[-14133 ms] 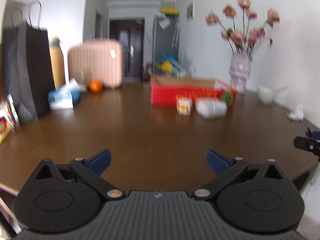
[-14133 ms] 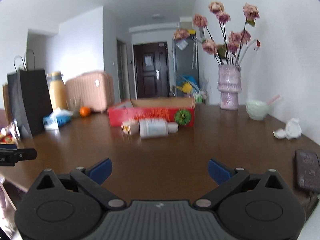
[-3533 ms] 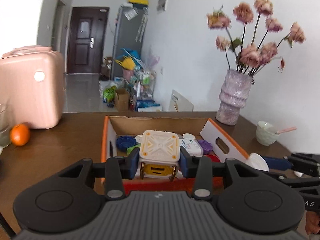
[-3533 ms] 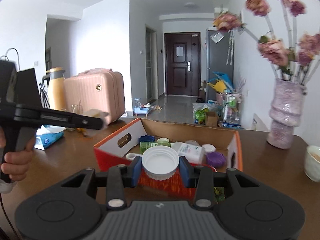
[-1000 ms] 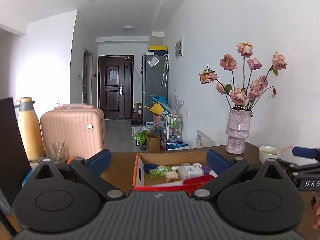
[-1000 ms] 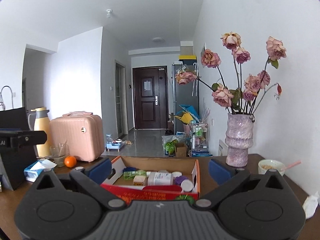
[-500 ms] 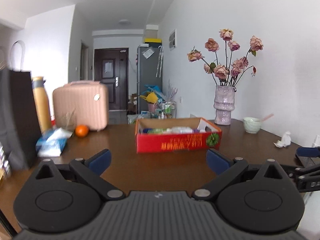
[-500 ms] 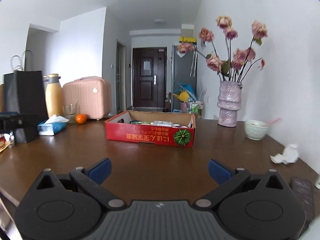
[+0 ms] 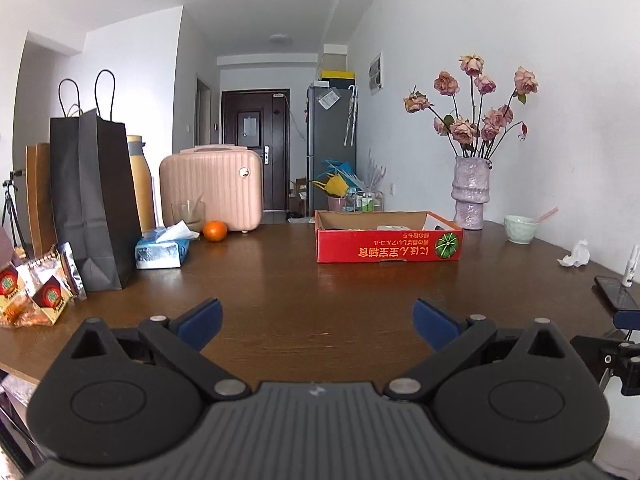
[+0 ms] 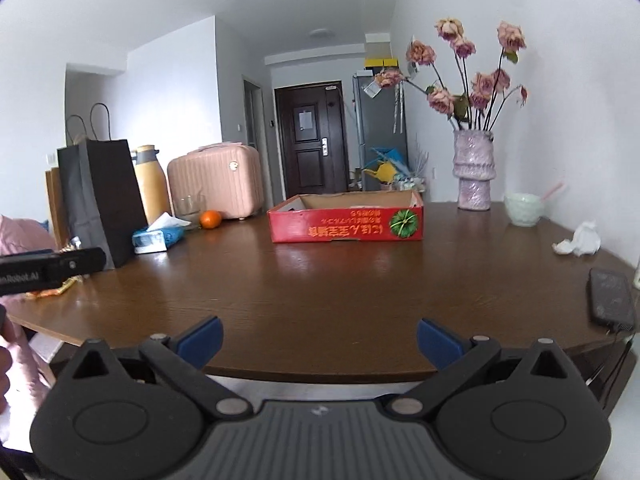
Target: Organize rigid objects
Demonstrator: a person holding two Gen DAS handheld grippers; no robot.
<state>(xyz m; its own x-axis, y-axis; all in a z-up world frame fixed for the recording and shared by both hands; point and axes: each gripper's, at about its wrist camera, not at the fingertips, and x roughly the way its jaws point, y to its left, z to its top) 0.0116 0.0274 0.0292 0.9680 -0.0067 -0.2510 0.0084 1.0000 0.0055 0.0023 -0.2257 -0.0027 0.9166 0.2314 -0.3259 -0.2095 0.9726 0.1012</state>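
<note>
A red cardboard box (image 9: 388,245) stands on the brown table (image 9: 304,300) at the far middle, also in the right wrist view (image 10: 346,229). Its contents are mostly hidden behind its near wall; a white item barely shows above the rim. My left gripper (image 9: 318,320) is open and empty, low over the table's near part, well short of the box. My right gripper (image 10: 319,340) is open and empty at the table's near edge (image 10: 320,372).
A black paper bag (image 9: 94,200), tissue pack (image 9: 162,250), orange (image 9: 215,231), pink case (image 9: 211,188) and snack packets (image 9: 36,292) are on the left. A vase of roses (image 9: 472,192), bowl (image 9: 520,229), crumpled tissue (image 9: 576,256) and phone (image 10: 610,298) are on the right.
Both grippers, open and empty, have drawn back and lowered from the red box toward the table's near edge. The box now looks farther away.
</note>
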